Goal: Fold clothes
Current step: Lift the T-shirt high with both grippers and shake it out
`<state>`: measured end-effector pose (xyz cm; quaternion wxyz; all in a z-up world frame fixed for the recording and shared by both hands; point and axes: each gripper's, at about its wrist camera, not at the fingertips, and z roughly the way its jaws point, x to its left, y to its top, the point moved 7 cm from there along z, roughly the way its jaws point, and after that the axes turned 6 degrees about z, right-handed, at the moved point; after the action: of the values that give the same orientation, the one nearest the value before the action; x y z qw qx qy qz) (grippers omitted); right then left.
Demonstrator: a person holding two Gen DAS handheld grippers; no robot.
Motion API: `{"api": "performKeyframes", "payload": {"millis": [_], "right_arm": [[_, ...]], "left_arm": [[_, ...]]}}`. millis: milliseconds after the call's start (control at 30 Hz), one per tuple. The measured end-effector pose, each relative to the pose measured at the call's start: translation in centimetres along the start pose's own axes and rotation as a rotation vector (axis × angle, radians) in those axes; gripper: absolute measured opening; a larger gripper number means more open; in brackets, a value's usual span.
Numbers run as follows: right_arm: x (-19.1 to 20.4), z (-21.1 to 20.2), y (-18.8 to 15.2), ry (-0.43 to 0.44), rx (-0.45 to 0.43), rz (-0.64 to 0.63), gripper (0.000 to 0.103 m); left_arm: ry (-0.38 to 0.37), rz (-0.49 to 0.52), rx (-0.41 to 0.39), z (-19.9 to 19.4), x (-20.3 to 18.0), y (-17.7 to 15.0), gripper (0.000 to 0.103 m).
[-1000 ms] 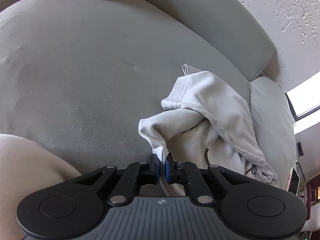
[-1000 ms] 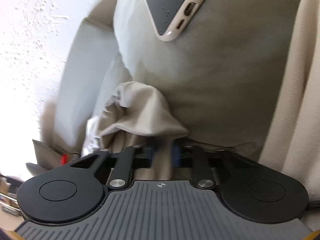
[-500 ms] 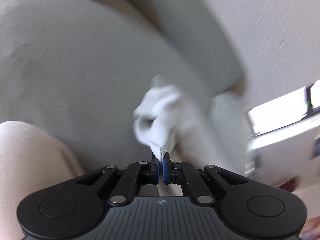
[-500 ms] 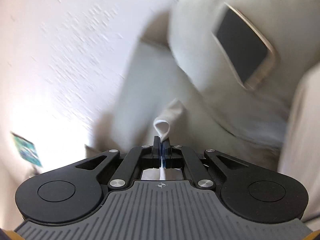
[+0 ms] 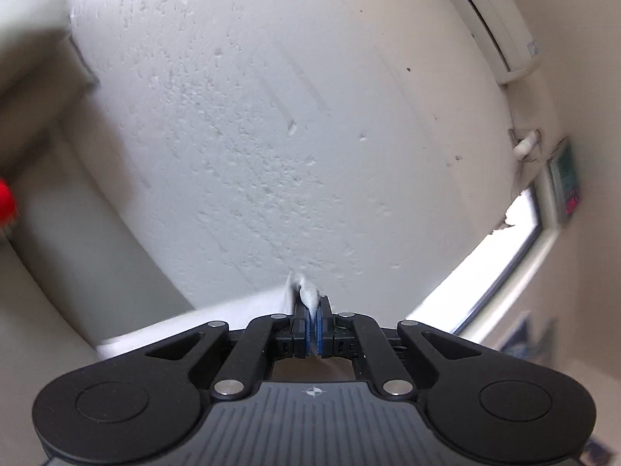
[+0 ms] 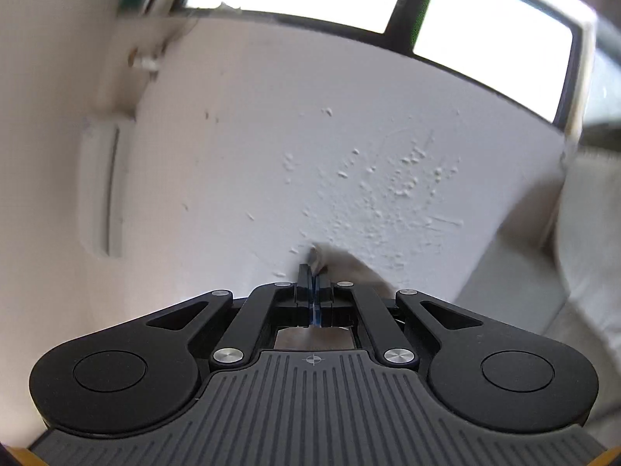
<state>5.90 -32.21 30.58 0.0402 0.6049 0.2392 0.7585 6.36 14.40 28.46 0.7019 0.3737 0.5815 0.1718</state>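
Both grippers are now pointing at the wall rather than down at the sofa, and the pale garment that was lying crumpled on the cushion a second ago is now hanging below them, mostly out of sight.

Left gripper: jaws are closing tight on a small tuft of the garment, which is poking up between the blue pads. Right gripper: jaws are likewise pinching a corner of the same cloth, which is trailing off to the right in blur.

Handling judgement: the garment is appearing soft, light and limp, and it is drooping from each pinch without holding any shape. It is likely to slip if the hold is on a single thin layer; a hem or seam edge is giving the surer purchase, with the two holds set apart so the cloth is hanging flat.

View differences: the left wrist view is showing a wall-mounted unit at upper right, a sliver of window and the grey sofa back at left. The right wrist view is showing the window broadly across the top and a blurred cushion at right. Neither view is showing the garment's hanging body.
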Motion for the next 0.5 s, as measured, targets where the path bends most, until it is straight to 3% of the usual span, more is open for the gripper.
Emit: {"api": "performKeyframes", "payload": {"millis": [67,100,200,233,267,333,400,500], "right_arm": [[0.7,1.3,-0.5,-0.062,0.066,-0.019,0.0],[1.4,1.4,-0.4,-0.051,0.071,-0.021,0.0],[4.8,-1.9,1.4,0.095,-0.068,-0.074,0.0],[5.6,-3.0,1.8,0.108,-0.115,-0.096,0.0],[6.1,-3.4,2.0,0.1,-0.132,-0.12,0.0],[5.5,-1.7,0.9,0.014,-0.029,-0.159,0.0],[4.0,-0.2,-1.2,-0.07,0.069,-0.208,0.0],[-1.3,1.6,-5.8,-0.147,0.253,-0.207,0.003]], "left_arm": [[0.085,0.003,0.083,1.2,0.0,-0.5,0.0],[0.074,-0.011,0.078,1.1,-0.2,-0.3,0.0],[-0.043,-0.027,-0.004,-1.3,-2.3,0.8,0.0],[-0.055,-0.001,-0.047,-2.6,-2.9,1.3,0.0],[-0.03,0.029,-0.041,-2.7,-3.1,1.2,0.0],[0.018,0.085,-0.026,-2.8,-3.3,1.1,0.0],[0.025,0.078,0.052,-1.7,-2.9,-0.7,0.0],[0.095,0.145,0.151,-0.8,-1.8,-4.4,0.0]]}}
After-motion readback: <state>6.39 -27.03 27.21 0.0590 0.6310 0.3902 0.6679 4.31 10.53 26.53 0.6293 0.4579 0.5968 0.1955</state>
